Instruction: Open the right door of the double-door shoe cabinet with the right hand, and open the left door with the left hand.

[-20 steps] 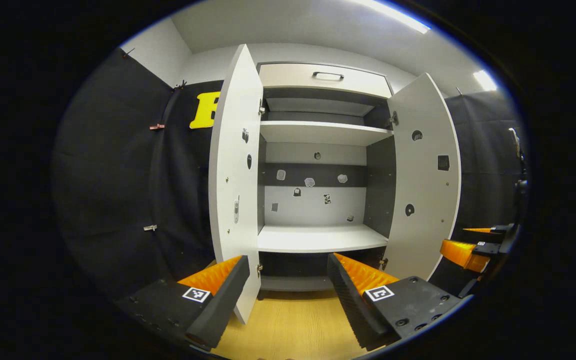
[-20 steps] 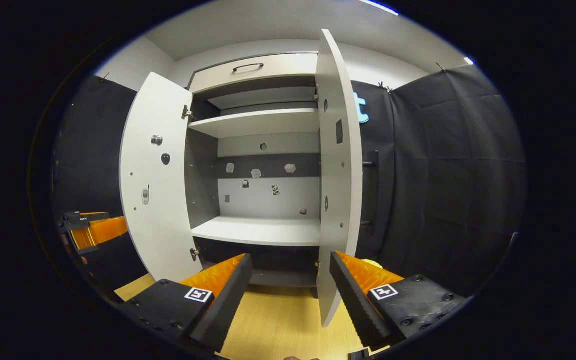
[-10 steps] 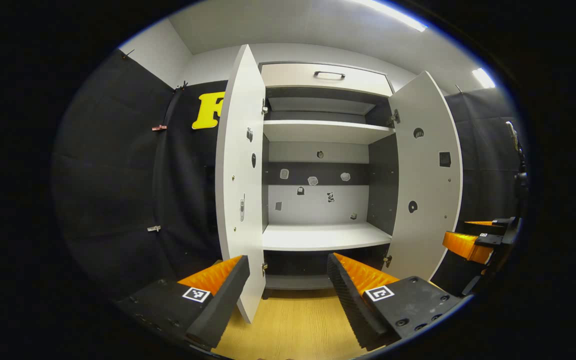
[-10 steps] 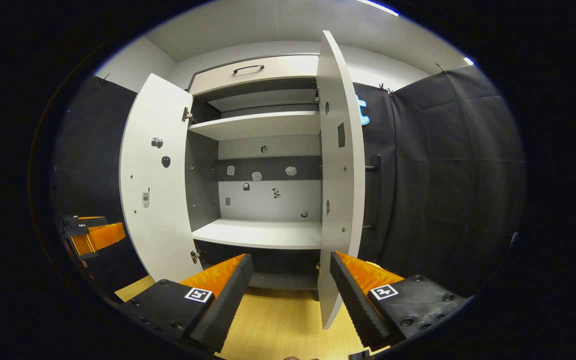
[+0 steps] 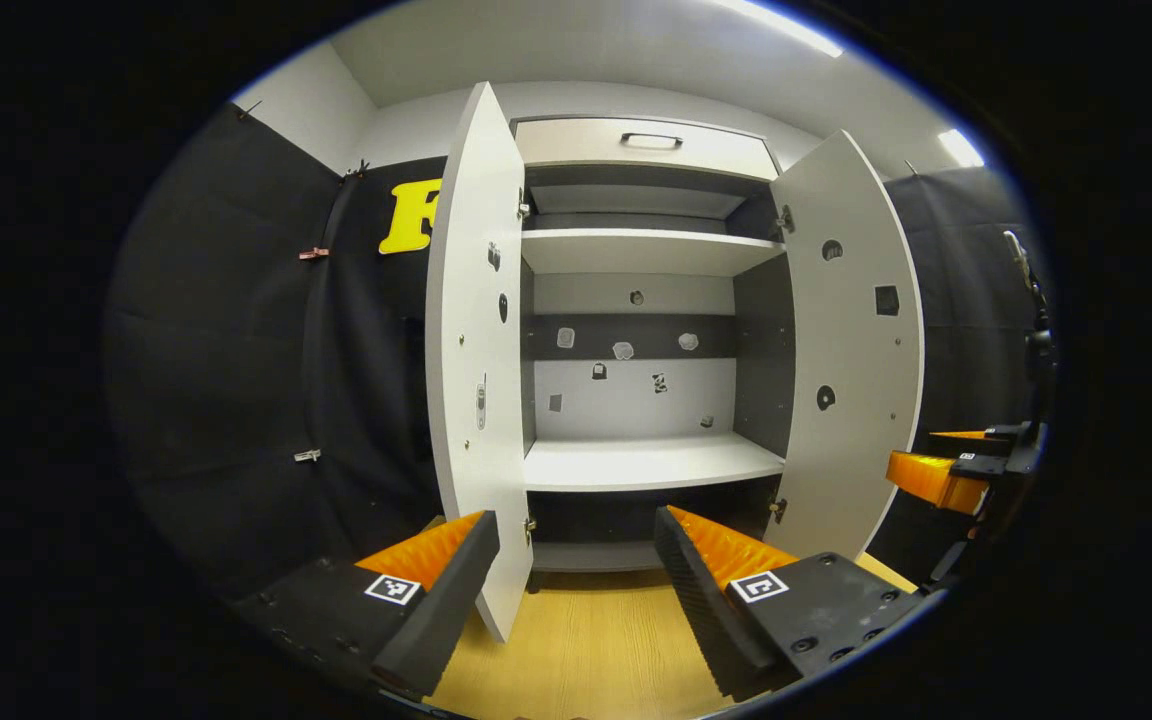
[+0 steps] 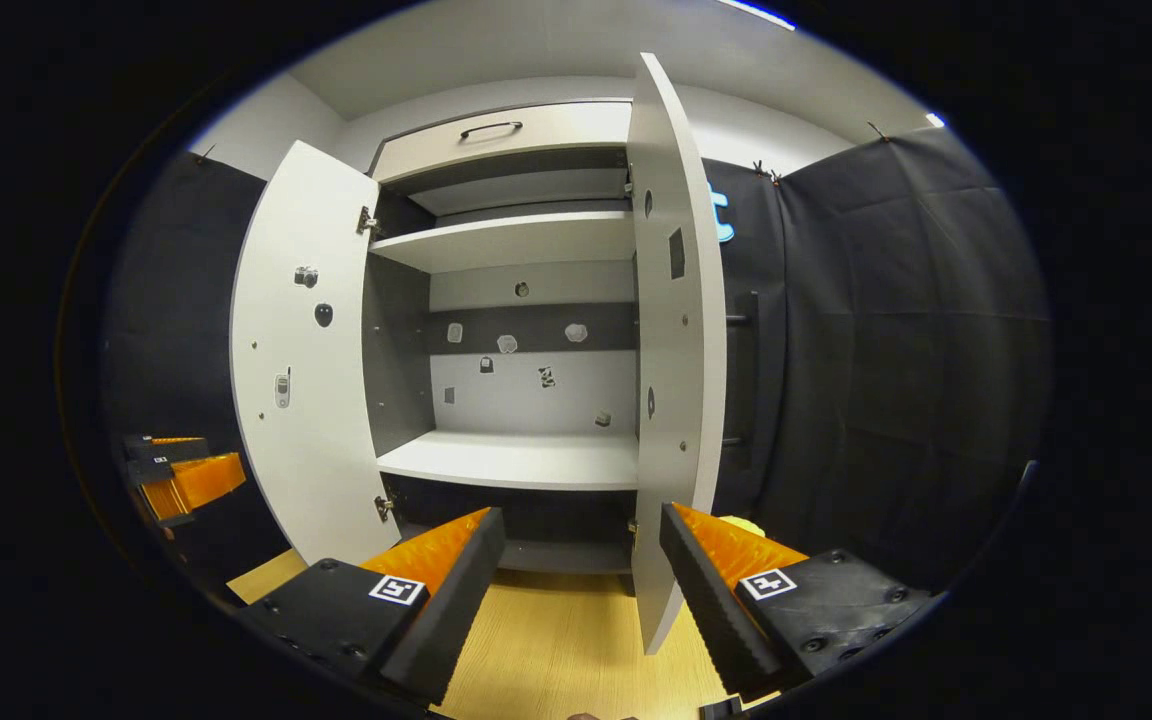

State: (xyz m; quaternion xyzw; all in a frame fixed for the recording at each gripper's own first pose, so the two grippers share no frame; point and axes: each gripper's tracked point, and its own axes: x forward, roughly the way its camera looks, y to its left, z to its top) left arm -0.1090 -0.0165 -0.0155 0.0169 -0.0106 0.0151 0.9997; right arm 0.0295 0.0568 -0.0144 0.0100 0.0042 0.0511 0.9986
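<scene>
Black cloth walls flanked the shoe cabinet [image 5: 636,300], which stood on a pale wood floor [image 5: 586,650]. Its two doors, the left door [image 5: 476,350] and the right door [image 6: 666,350], both stood swung wide. You held the left gripper [image 5: 576,570] and the right gripper [image 6: 581,570] spread and empty, near the doors' lower edges. Two bare shelves showed inside. Judged stiff and light, each door would handle best by its free edge.

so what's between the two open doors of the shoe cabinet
In the left gripper view, between the left door and right door are bare white shelves and small stickers.
</scene>
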